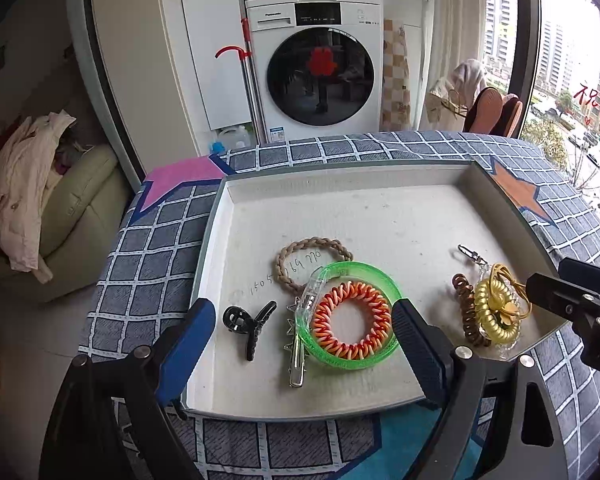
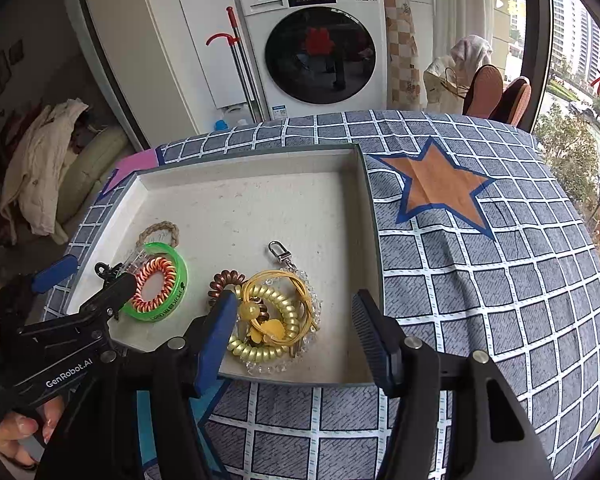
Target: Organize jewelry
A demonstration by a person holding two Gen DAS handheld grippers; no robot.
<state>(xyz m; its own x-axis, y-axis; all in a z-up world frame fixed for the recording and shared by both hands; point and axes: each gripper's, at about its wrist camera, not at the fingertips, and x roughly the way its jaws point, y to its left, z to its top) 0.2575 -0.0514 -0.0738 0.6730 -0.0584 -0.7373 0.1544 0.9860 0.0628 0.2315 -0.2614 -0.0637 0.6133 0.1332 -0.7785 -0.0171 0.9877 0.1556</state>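
Left wrist view puts our left tool (image 1: 304,332) low over the shallow white cardboard tray (image 1: 340,176), its jaws spread wide with nothing pressed between them. Between the fingers lie the translucent green plastic bangle (image 1: 384,280) and, inside it, the orange-and-white spiral hair tie (image 1: 352,320). A clear plastic hair clip (image 1: 310,298) leans across the bangle's left rim, a silver metal spiked clip (image 1: 295,360) lies just below it, a small black claw clip (image 1: 246,320) sits to the left, and a beige braided cord bracelet (image 1: 312,248) lies behind.

In the right wrist view our right tool (image 2: 296,328) is also open, holding nothing, its fingers bracketing a tangled heap near the tray's front right corner: a gold spiral hair tie (image 2: 276,300), a brown spiral hair tie (image 2: 224,280), yellow cord loops (image 2: 300,280), clear beads and a silver snap hook (image 2: 278,252).

We judge the step to be picking one piece to sort. To do it well, we choose a single item, not a cluster. On the left, we close across the bangle's rim only, keeping clear of the clear clip that overlaps it. On the right, the heap is interlocked, so we grip one strand at its outer edge and lift slowly, watching whether the rest drags along. The checked blue cloth (image 2: 480,280) on the tabletop gives free space for setting pieces apart.
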